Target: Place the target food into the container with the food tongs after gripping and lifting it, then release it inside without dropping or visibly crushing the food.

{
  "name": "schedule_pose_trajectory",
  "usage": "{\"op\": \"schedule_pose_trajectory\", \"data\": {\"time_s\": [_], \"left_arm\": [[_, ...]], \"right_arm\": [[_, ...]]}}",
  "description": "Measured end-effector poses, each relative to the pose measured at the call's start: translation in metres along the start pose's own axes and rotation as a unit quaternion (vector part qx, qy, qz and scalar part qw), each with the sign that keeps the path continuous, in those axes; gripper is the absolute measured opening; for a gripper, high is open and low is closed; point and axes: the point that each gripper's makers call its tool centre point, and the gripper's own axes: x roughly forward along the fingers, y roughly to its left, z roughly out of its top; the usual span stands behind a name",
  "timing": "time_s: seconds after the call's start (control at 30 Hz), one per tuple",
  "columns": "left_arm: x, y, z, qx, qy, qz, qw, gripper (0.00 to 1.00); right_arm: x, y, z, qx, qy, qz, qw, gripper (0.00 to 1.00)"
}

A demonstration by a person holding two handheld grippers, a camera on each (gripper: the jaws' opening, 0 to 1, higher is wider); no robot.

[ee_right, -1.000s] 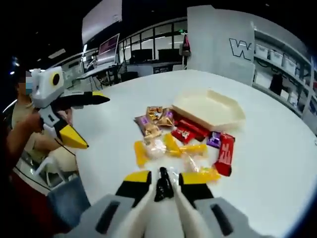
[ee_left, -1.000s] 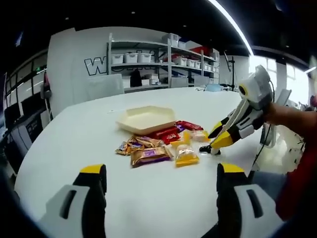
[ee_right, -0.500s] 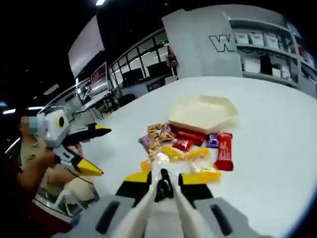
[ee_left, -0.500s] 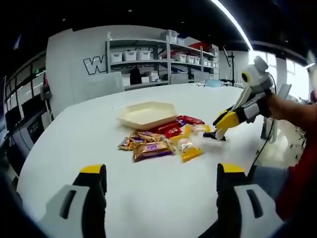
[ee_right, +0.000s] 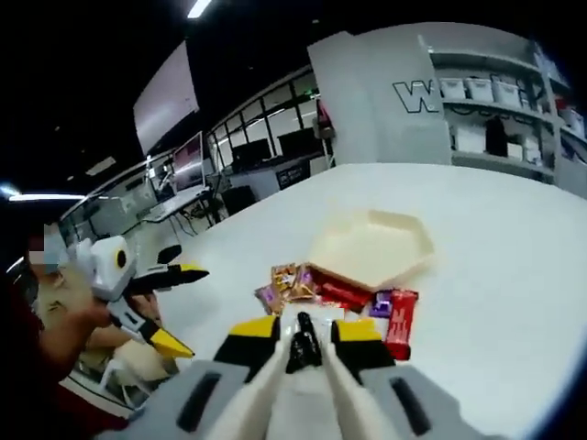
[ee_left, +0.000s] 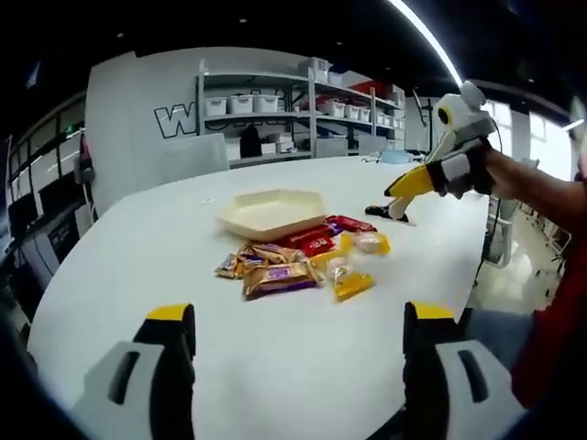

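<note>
A pile of wrapped snacks [ee_left: 303, 261] lies on the white table [ee_left: 275, 367], just in front of a beige hexagonal container [ee_left: 271, 213]. In the left gripper view my right gripper [ee_left: 404, 188] hangs above the table right of the pile, shut on black food tongs [ee_left: 383, 212]; I see no food at the tongs' tip. My left gripper [ee_left: 298, 321] stands wide open with nothing in it, nearer than the pile. The right gripper view has the tongs [ee_right: 301, 344] between my right gripper [ee_right: 304, 330], the snacks [ee_right: 344, 295] and container [ee_right: 371, 247] beyond, and the open left gripper [ee_right: 179, 307] at left.
Shelves with white bins [ee_left: 275, 105] stand behind the table. The table's edge [ee_left: 477, 266] runs close at the right, with floor beyond. A person's sleeve [ee_left: 559, 302] fills the right side. Desks with monitors [ee_right: 183, 165] sit far off.
My right gripper has risen with the tongs from the snack pile's edge, up and away to the right. The left gripper has stayed open in place. The snacks lie as before.
</note>
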Motion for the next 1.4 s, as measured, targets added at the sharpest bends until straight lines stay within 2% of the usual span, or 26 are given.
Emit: {"op": "schedule_pose_trajectory", "data": {"time_s": [0.27,0.4,0.7,0.9,1.4], "left_arm": [[-0.002,0.000,-0.002,-0.003,0.006,-0.004,1.0000,0.99],[-0.002,0.001,-0.001,-0.014,0.006,-0.005,0.9999,0.99],[-0.002,0.002,0.001,-0.008,0.013,-0.003,0.9999,0.99],[-0.002,0.002,0.003,-0.007,0.012,-0.005,0.9999,0.99],[-0.004,0.005,0.011,0.001,0.009,0.004,0.9999,0.99]], "right_arm": [[0.004,-0.009,0.015,0.002,-0.018,-0.004,0.9998,0.16],[0.010,-0.018,0.029,0.016,-0.031,-0.003,0.9994,0.16],[0.023,-0.031,0.061,0.009,-0.052,-0.011,0.9985,0.16],[0.038,-0.041,0.081,0.005,-0.055,-0.010,0.9984,0.16],[0.073,-0.065,0.102,0.005,-0.048,-0.026,0.9985,0.16]]}}
